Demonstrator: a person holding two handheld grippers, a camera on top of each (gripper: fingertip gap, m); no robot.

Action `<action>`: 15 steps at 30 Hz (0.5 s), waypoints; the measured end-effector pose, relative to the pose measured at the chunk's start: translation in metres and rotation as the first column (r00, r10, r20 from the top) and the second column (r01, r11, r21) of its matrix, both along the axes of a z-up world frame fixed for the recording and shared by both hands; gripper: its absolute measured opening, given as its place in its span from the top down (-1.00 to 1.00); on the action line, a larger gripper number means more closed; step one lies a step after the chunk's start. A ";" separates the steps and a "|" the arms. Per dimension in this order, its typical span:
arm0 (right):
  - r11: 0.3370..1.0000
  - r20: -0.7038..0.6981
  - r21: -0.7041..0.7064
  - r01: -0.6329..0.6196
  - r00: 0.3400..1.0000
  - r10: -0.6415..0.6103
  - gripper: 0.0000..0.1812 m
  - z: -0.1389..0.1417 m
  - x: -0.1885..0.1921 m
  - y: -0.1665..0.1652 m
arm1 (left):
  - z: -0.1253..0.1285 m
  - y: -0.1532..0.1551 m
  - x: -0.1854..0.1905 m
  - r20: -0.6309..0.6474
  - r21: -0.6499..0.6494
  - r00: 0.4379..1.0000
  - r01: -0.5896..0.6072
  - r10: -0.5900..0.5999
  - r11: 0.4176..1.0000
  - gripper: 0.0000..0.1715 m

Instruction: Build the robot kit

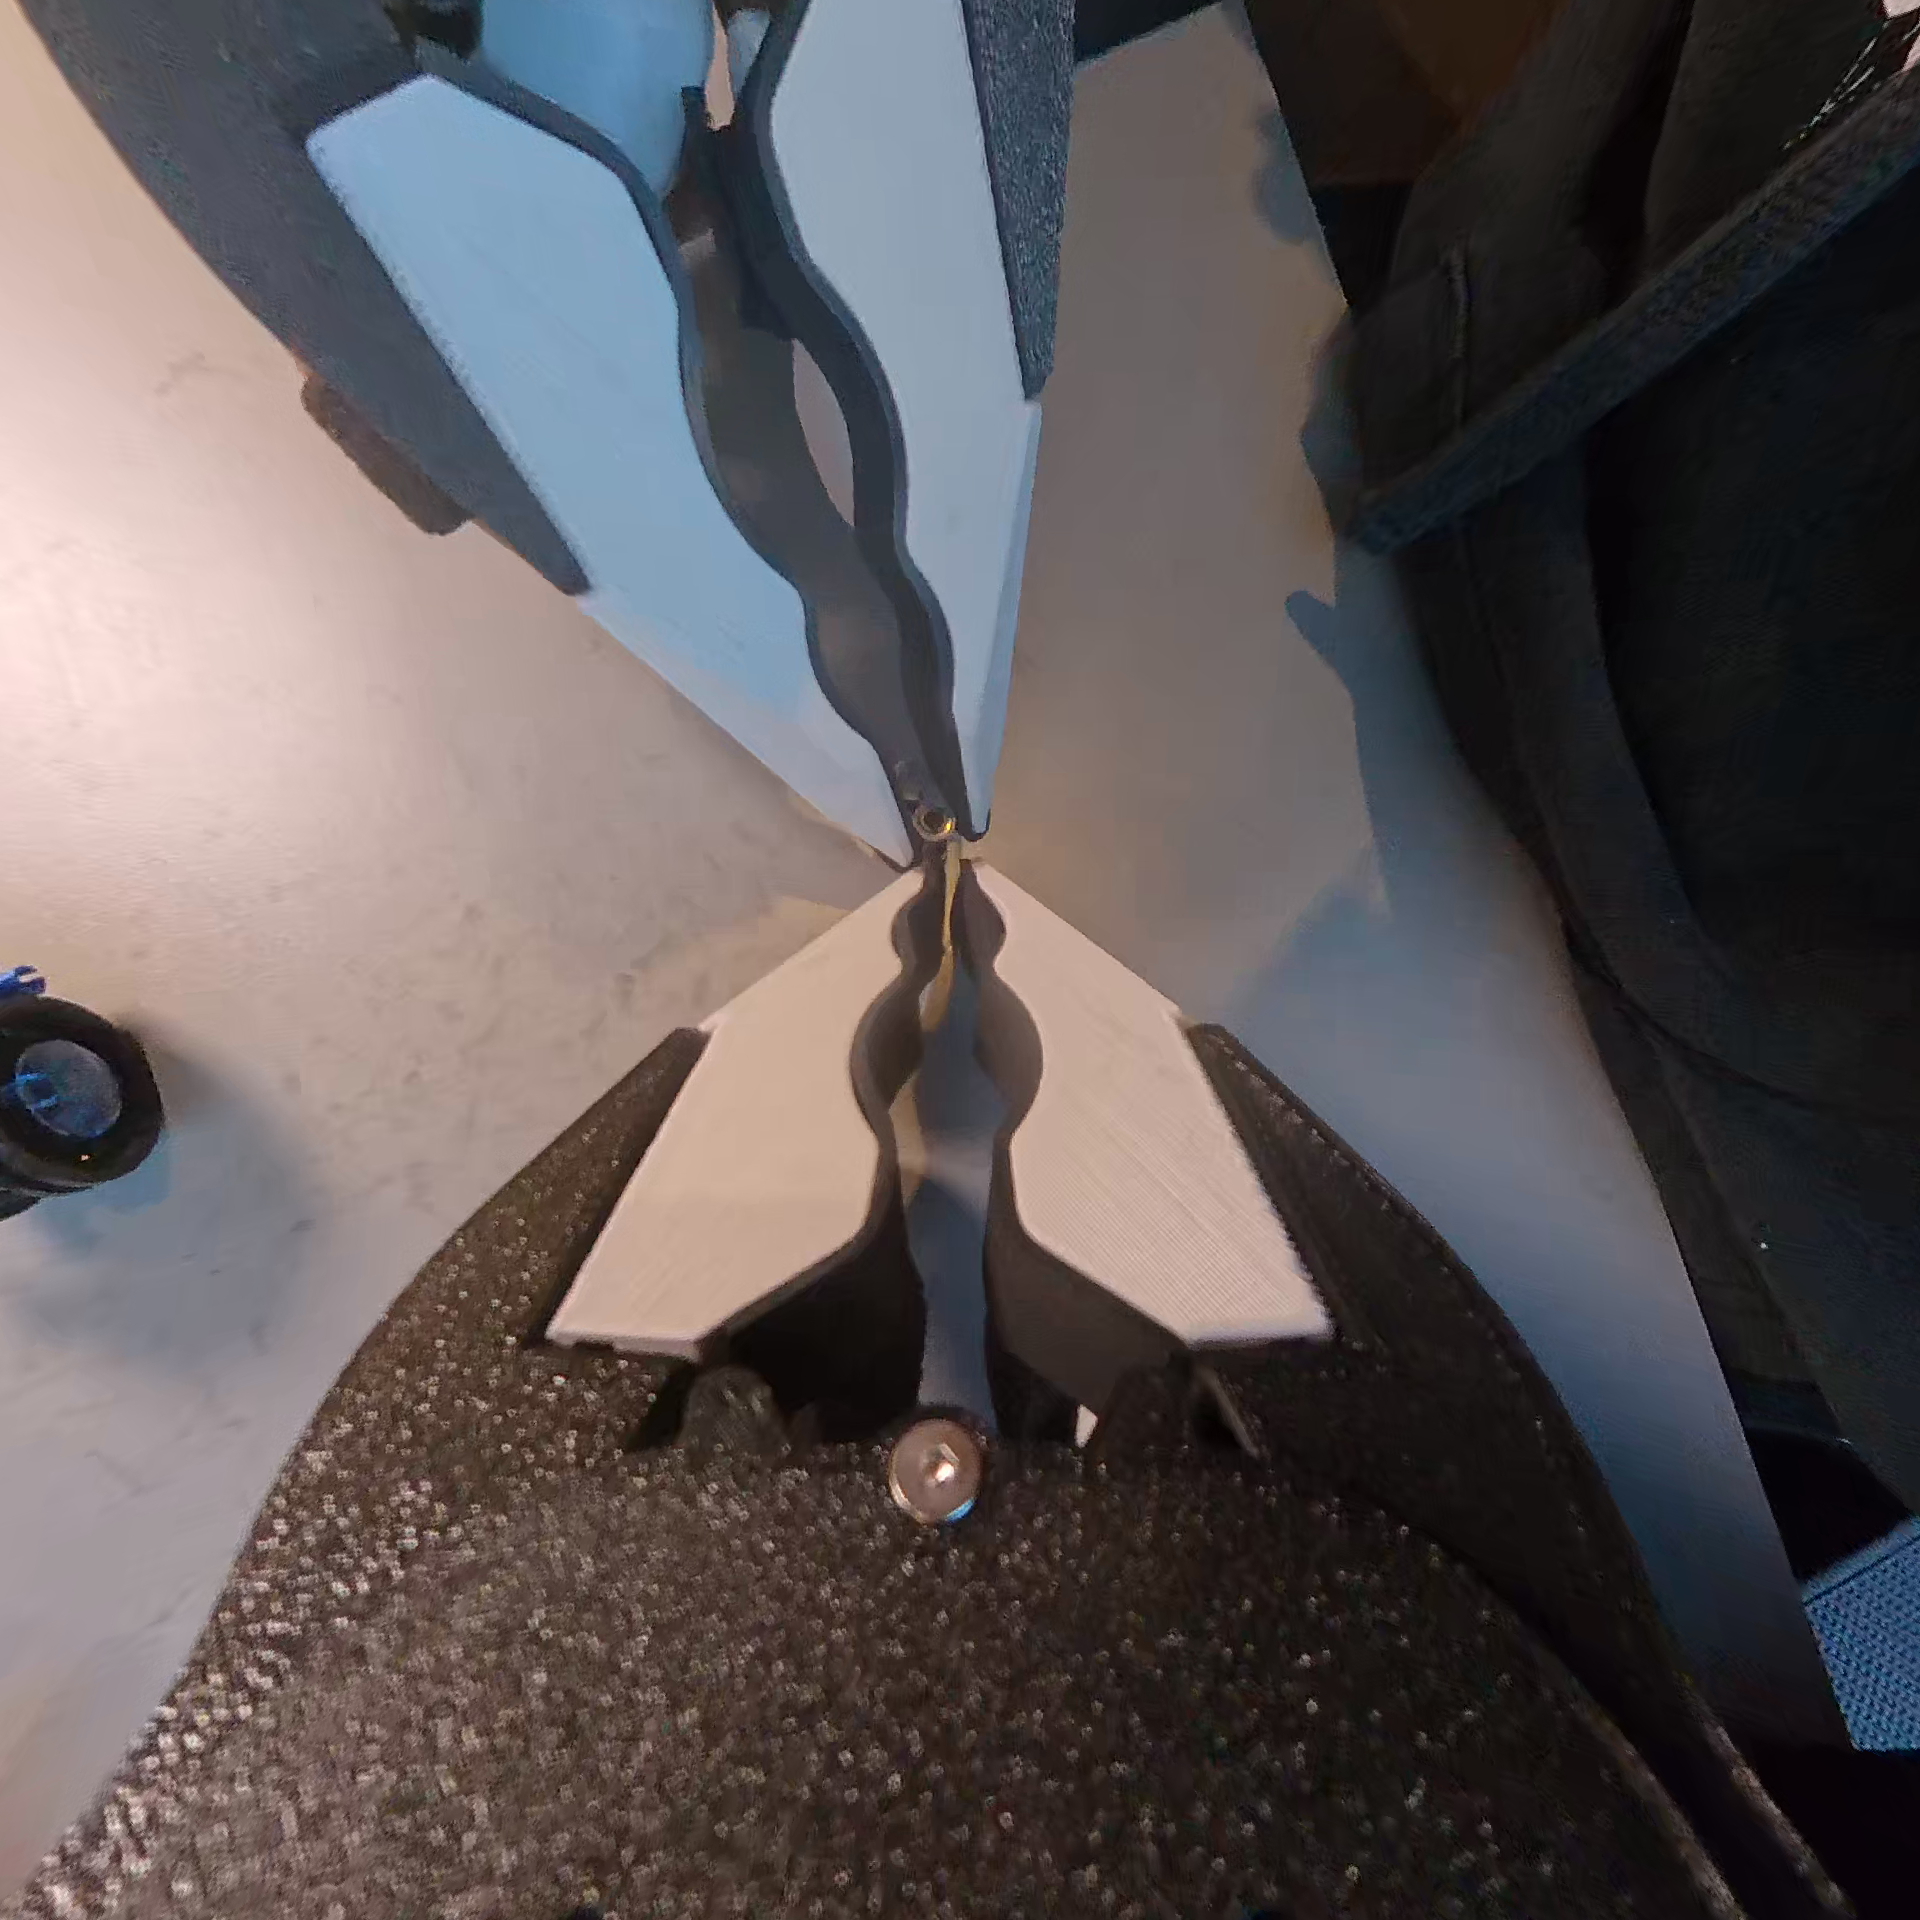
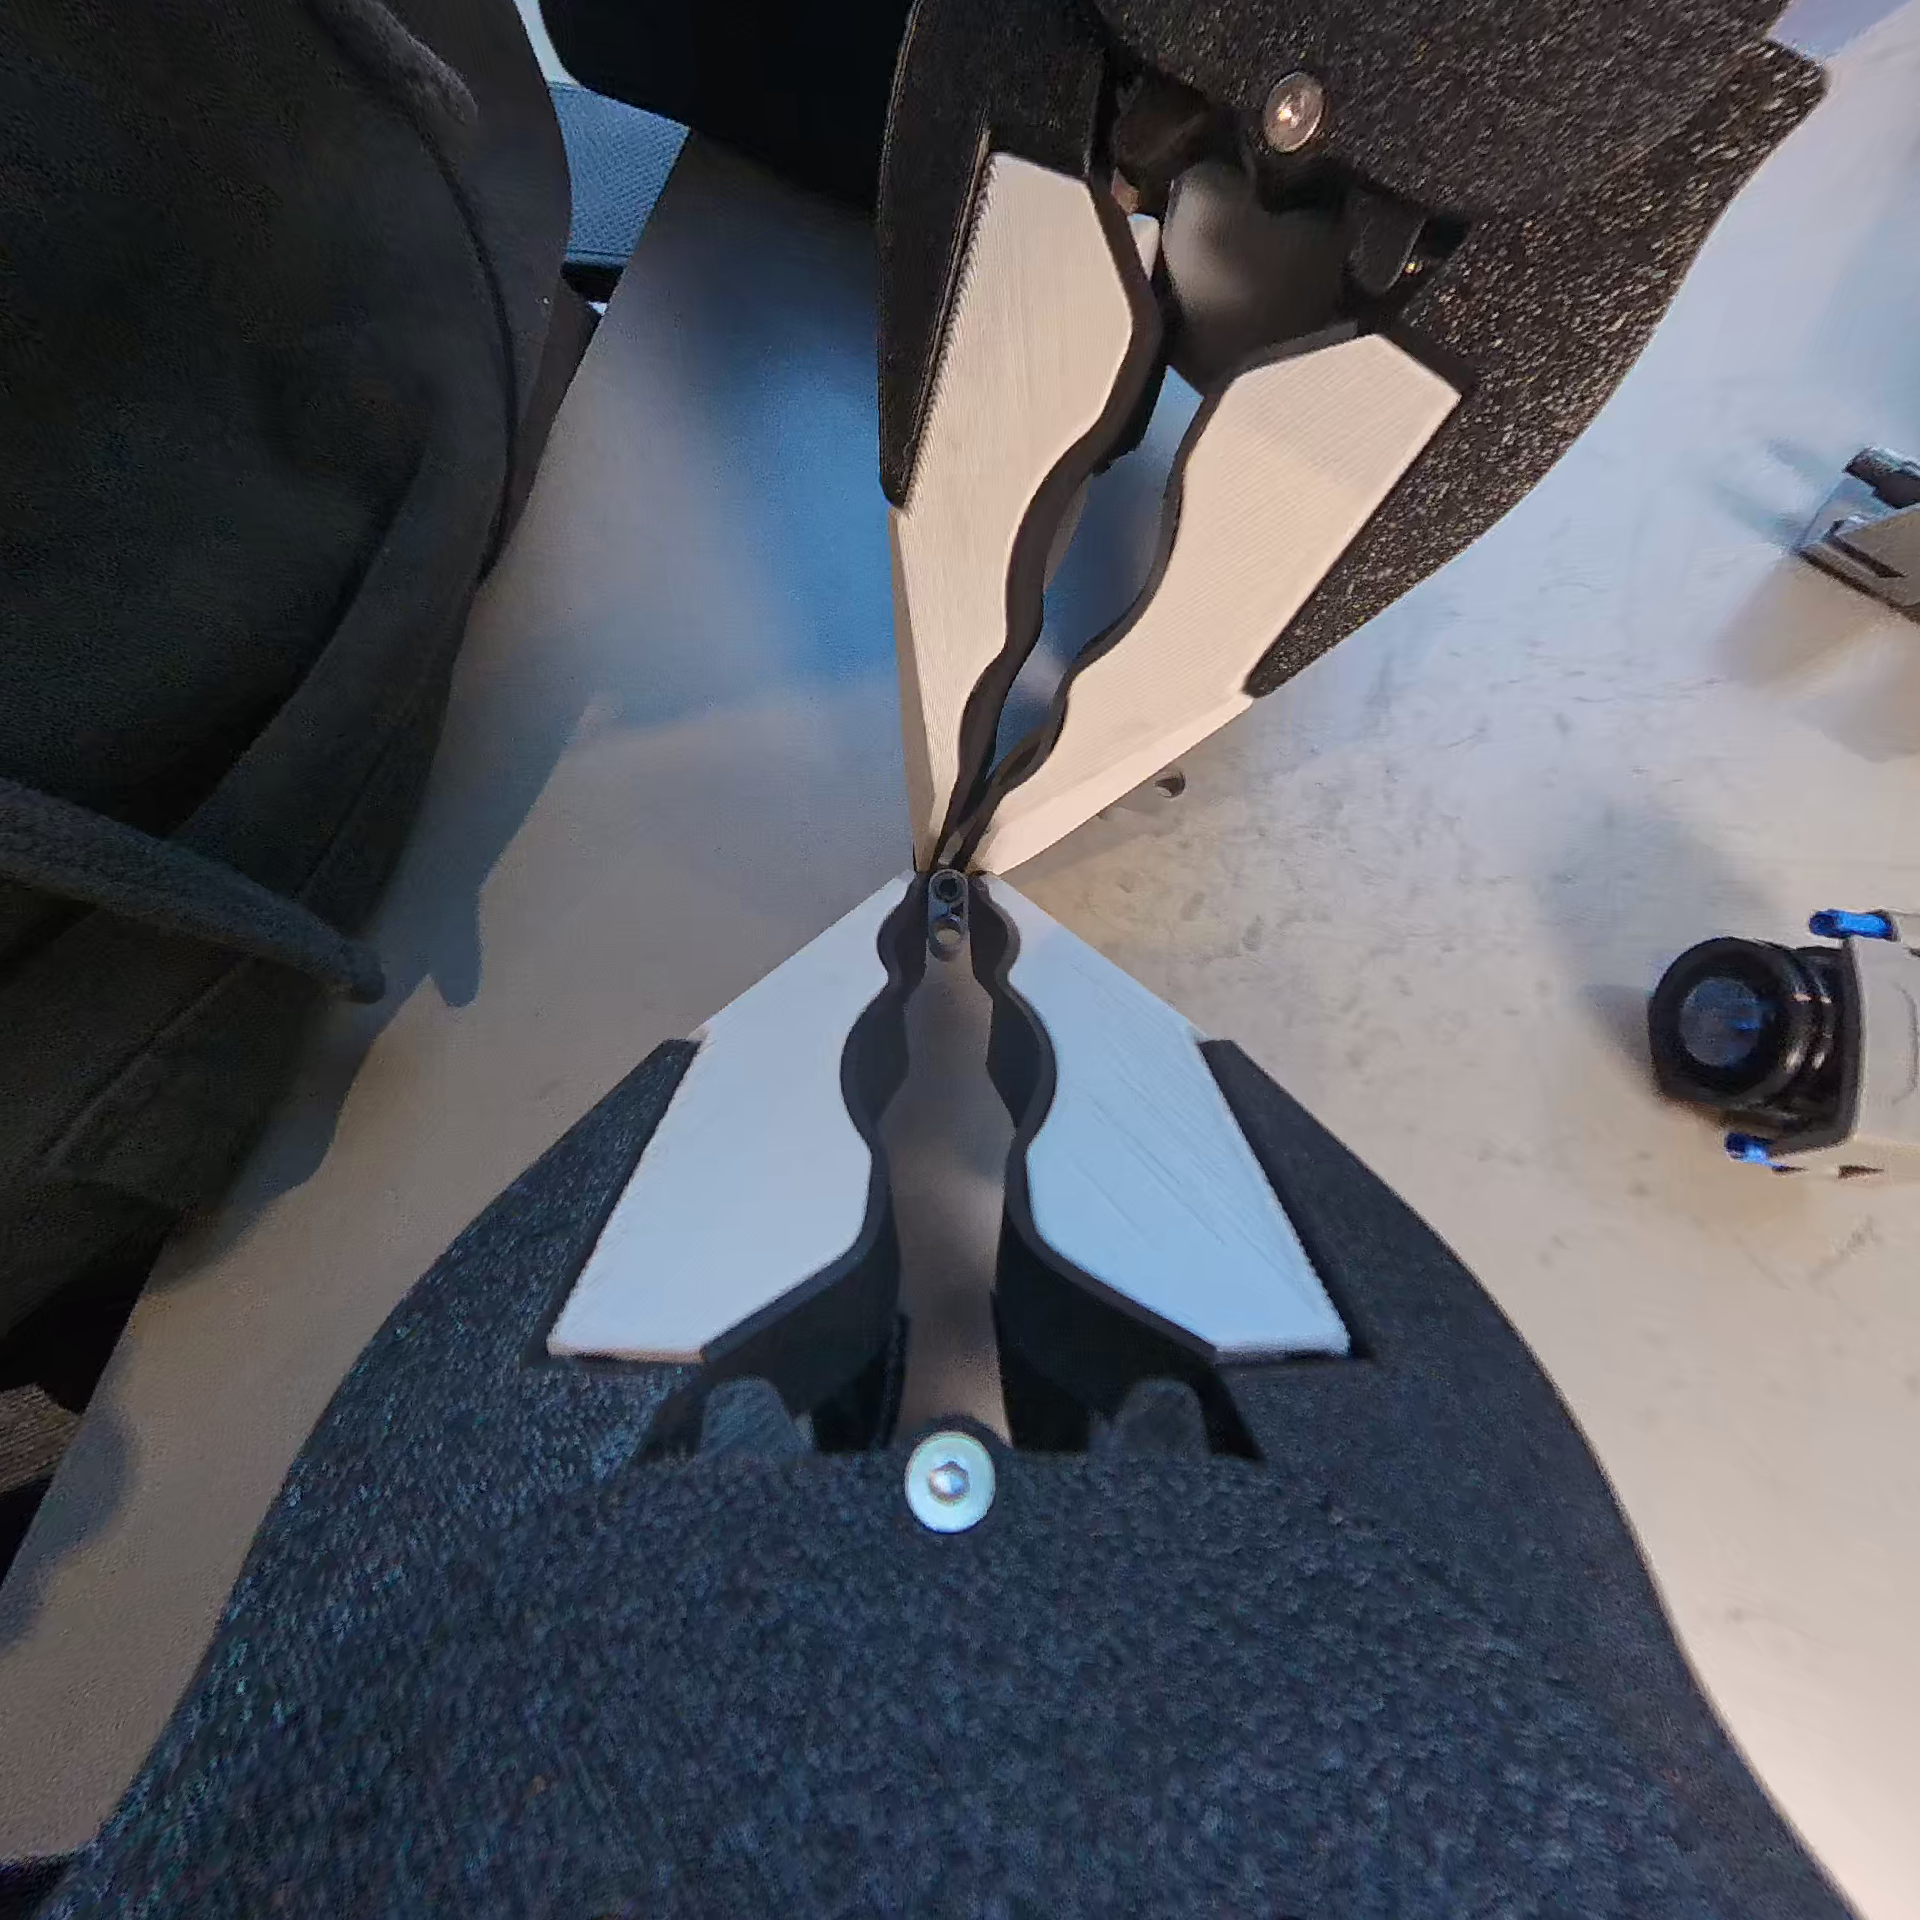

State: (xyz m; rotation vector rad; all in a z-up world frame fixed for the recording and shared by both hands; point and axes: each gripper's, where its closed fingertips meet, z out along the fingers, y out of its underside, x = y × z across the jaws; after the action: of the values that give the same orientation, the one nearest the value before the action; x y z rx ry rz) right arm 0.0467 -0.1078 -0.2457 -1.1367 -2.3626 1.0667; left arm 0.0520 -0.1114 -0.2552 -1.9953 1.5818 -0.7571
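Nearest the lens in the left wrist view is the speckled black body of the left tool [image 1: 948,883], with a silver screw [image 1: 935,1475] set in it just behind its 2 white fingers [image 1: 748,1174]. Those fingers are clenched, pinching a thin yellowish strip [image 1: 948,925] at their tips. Tip to tip against it from ahead comes the right tool [image 1: 940,821], its own white fingers also pressed together on a small dark part with a hole [image 1: 938,824]. In the right wrist view that part [image 2: 948,902] shows as a short black piece with small holes, gripped at the very tips of the right tool [image 2: 948,896], while the left tool [image 2: 951,857] meets it from the front, clenched. Both tools sit over a pale grey desk [image 1: 364,727]. Off to the left tool's left side, well apart, lies a black round lens-like piece with blue fittings [image 1: 62,1091]; the same piece [image 2: 1766,1039] lies to the right tool's right. Beyond it, farther ahead, is a small grey metal object [image 2: 1870,530]. Dark fabric [image 2: 208,520] lies at the desk edge on the right tool's left.
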 end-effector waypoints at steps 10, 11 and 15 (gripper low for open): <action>0.983 -0.065 -0.181 -0.002 0.998 -0.010 0.97 0.013 0.005 -0.004 | 0.002 -0.004 0.007 -0.018 0.016 1.000 0.019 -0.019 1.000 0.98; 0.982 -0.069 -0.187 -0.011 0.998 -0.002 0.97 0.013 0.006 -0.006 | 0.002 -0.005 0.007 -0.021 0.015 0.999 0.027 -0.027 1.000 0.98; 0.983 -0.076 -0.182 -0.020 0.997 0.006 0.97 0.013 0.006 -0.008 | 0.002 -0.007 0.008 -0.016 0.002 1.000 0.026 -0.026 1.000 0.98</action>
State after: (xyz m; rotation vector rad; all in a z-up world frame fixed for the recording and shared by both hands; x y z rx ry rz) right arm 0.0523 -0.1156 -0.2322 -1.1215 -2.2548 1.3301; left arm 0.0597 -0.1182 -0.2531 -1.9876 1.6196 -0.7504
